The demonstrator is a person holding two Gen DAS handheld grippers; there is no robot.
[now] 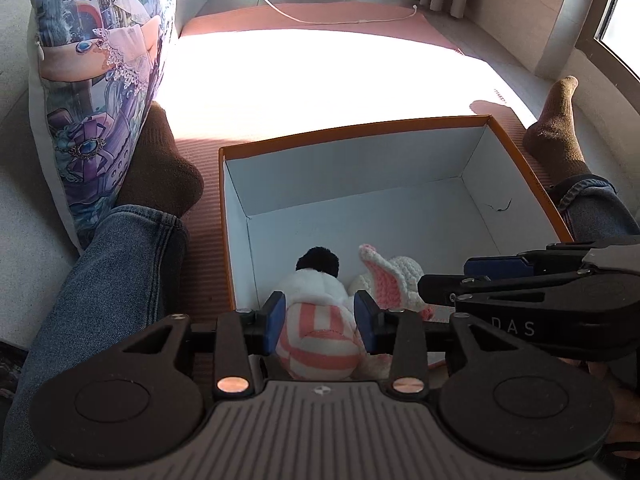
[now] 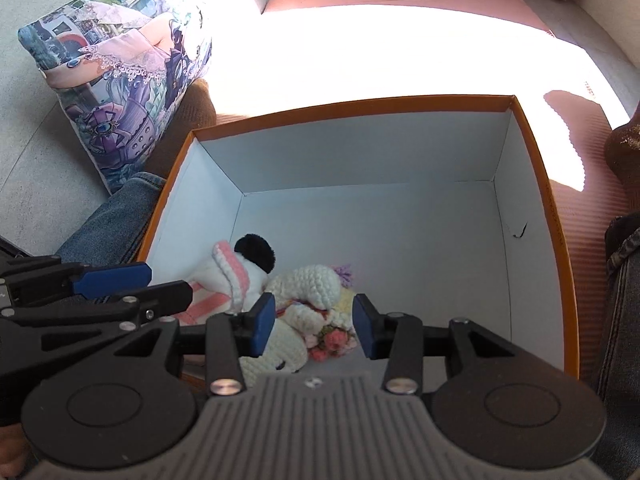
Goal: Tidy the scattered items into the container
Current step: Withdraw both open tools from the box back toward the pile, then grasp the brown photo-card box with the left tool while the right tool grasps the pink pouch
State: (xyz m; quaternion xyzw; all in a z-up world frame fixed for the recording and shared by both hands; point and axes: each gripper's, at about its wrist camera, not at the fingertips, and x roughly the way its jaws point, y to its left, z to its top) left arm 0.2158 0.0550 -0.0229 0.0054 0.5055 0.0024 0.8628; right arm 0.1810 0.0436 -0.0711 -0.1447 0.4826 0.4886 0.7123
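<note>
1. Container: cardboard box (image 1: pixel 516 152), orange outside, white inside, open top. It fills the centre of both views and sits on a ribbed reddish mat (image 1: pixel 208 248).
2. Striped plush toy (image 1: pixel 320 340): white body, pink-and-white striped part, black pompom. Lower centre of the left wrist view, low at the box's near wall, between the left tongs' (image 1: pixel 320 322) blue pads. The pads flank it closely; whether they press on it I cannot tell.
3. Crocheted rabbit (image 2: pixel 316 280): cream yarn, pink-lined ear. On the box floor, touching the striped plush toy, in the lower centre of the right wrist view.
4. Small crocheted flower bunch (image 2: pixel 332 342): pink and cream, lying against the rabbit on the box floor.
5. Right tongs (image 2: pixel 315 330): spread apart, holding nothing, poised over the rabbit and flower bunch. In the left wrist view they enter from the lower right edge.
6. Printed cushion (image 1: pixel 92 80): purple and blue pattern, upper left of both views, leaning on the grey floor beside the mat.
7. Person's legs: blue jeans (image 1: pixel 108 272) and brown socks (image 1: pixel 556 128), one leg on each side of the box.
8. White cord (image 1: pixel 340 20): across the mat's far end, top of frame.
</note>
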